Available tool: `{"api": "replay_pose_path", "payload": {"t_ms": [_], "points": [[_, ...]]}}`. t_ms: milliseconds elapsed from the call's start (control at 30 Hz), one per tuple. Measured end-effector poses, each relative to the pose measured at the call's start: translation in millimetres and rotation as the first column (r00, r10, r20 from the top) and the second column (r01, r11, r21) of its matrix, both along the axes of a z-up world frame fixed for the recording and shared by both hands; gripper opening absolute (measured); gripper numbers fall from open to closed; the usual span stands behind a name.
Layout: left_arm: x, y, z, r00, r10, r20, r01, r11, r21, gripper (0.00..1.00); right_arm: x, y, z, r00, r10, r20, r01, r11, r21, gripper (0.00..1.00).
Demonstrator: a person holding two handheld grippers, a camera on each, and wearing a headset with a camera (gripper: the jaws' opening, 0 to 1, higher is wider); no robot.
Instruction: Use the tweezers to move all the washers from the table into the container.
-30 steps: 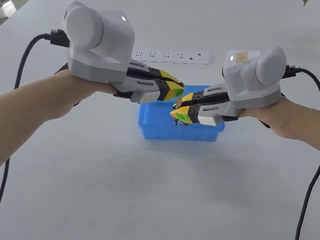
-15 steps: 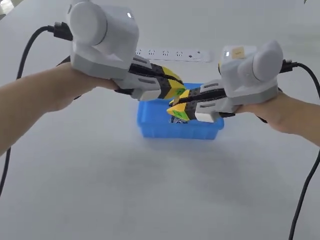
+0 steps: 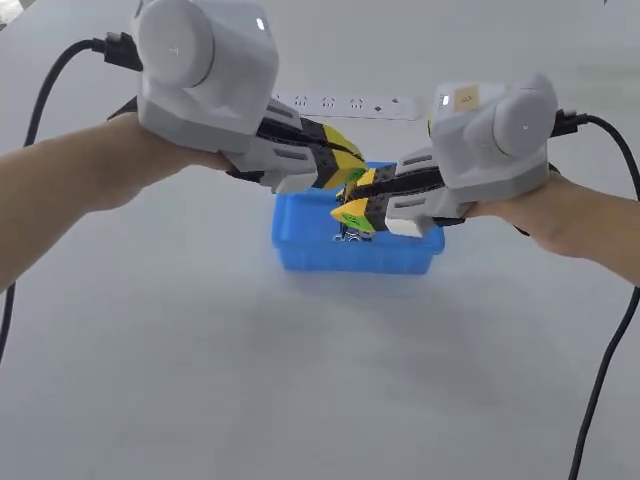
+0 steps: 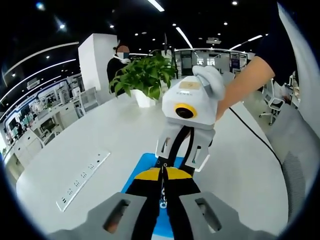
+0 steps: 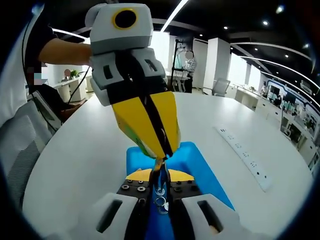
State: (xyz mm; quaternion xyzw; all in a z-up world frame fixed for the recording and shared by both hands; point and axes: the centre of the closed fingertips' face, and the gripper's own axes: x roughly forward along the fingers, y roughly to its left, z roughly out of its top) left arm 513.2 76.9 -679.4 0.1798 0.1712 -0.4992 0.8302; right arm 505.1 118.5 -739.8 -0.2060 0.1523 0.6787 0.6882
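Observation:
The blue container (image 3: 300, 248) sits mid-table; it also appears under the jaws as blue container (image 4: 144, 172) and blue container (image 5: 200, 167). My left gripper (image 3: 356, 168) reaches in from the left and my right gripper (image 3: 346, 216) from the right, tips nearly meeting above the container. In the right gripper view, thin metal tweezers (image 5: 161, 167) run from my right gripper (image 5: 160, 176) to the left gripper's yellow tips (image 5: 161, 155). Both pairs of jaws are shut on them. Small silvery washers (image 5: 160, 202) show between the right jaws, over the blue. My left gripper (image 4: 162, 173) faces the right one.
A white power strip (image 3: 345, 104) lies behind the container, also seen as power strip (image 4: 82, 180) and power strip (image 5: 245, 157). Black cables trail from both grippers. A potted plant (image 4: 145, 77) stands far across the white table (image 3: 300, 380).
Both grippers have risen slightly over the container and the right one has edged left; their tips stay close together.

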Motion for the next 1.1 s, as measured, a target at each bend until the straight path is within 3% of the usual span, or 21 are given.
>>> {"api": "replay_pose_path", "payload": {"t_ms": [200, 400, 500, 700, 967, 1100], "points": [[-3.0, 2.8, 2.0, 1.0, -0.013, 0.012, 0.013, 1.0, 0.01, 0.05, -1.8, 1.0, 2.7, 1.0, 0.007, -0.011, -0.007, 1.0, 0.01, 0.11], [-16.3, 1.6, 14.8, 0.998, -0.043, 0.044, 0.043, 0.999, 0.018, 0.05, -6.6, 2.0, 14.0, 0.999, 0.029, -0.014, -0.029, 0.999, 0.026, 0.13], [-20.7, 0.1, 27.8, 0.997, -0.048, 0.06, 0.049, 0.999, -0.008, 0.04, -6.5, -1.8, 11.6, 0.999, 0.034, -0.002, -0.034, 0.999, -0.003, 0.13], [-30.4, -1.0, 39.9, 0.995, -0.064, 0.074, 0.066, 0.998, -0.025, 0.05, -16.4, -5.6, 26.1, 0.998, 0.066, 0.019, -0.066, 0.998, 0.002, 0.11], [-56.5, -0.9, 54.1, 0.99, -0.118, 0.077, 0.123, 0.99, -0.062, 0.05, -38.3, -16.1, 41.0, 0.995, 0.095, 0.01, -0.095, 0.996, 0.002, 0.09], [-69.3, 0.8, 53.0, 0.988, -0.136, 0.07, 0.141, 0.988, -0.06, 0.05, -52.0, -23.6, 42.9, 0.994, 0.112, 0.018, -0.111, 0.994, -0.023, 0.09]]}}
